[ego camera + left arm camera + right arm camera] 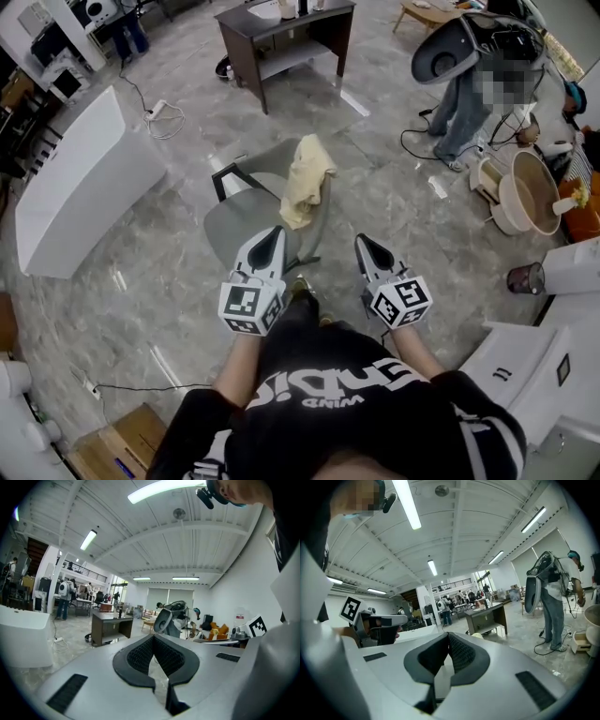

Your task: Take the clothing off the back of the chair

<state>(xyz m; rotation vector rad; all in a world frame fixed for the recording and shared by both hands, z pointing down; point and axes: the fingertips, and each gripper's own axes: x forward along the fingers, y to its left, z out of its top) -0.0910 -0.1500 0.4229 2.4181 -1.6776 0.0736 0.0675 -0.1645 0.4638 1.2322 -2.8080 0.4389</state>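
Head view: pale yellow clothing [307, 178] is hanging over the back of the grey chair [246, 225]; left gripper [273, 234] and right gripper [365, 244] are pointing toward it, jaws pressed together, empty.

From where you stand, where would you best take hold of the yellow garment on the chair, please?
Probably the garment's bunched top fold, where it crests the chair back. Come from above, since it hangs draped and should lift straight off.
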